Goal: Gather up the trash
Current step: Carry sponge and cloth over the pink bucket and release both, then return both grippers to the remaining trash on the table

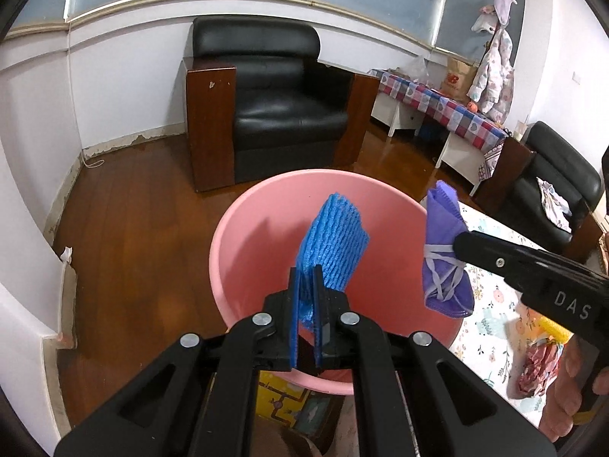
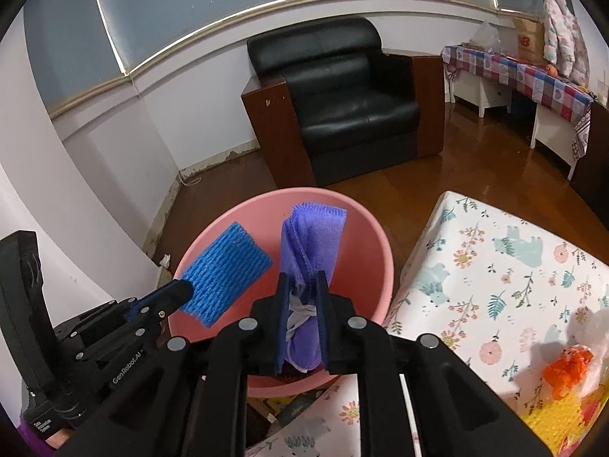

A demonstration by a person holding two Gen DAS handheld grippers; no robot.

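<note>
A pink bin (image 1: 243, 213) stands on the floor beside the table, right under both grippers. My left gripper (image 1: 307, 278) is shut on a blue foam net (image 1: 335, 240), which sticks up over the bin's opening. In the right wrist view the same net (image 2: 228, 270) shows at the tip of the left gripper (image 2: 182, 287). My right gripper (image 2: 302, 282) holds a purple cloth (image 2: 312, 236) with a white strap between its pads, above the bin (image 2: 365, 236). From the left wrist view, that cloth (image 1: 443, 228) hangs at the right gripper (image 1: 456, 243), over the bin's right rim.
A table with a floral cloth (image 2: 495, 266) lies to the right of the bin, with an orange bag (image 2: 569, 371), a yellow item (image 1: 553, 331) and a reddish wrapper (image 1: 536, 369) on it. A black armchair (image 1: 281, 106) stands behind the bin on the wooden floor.
</note>
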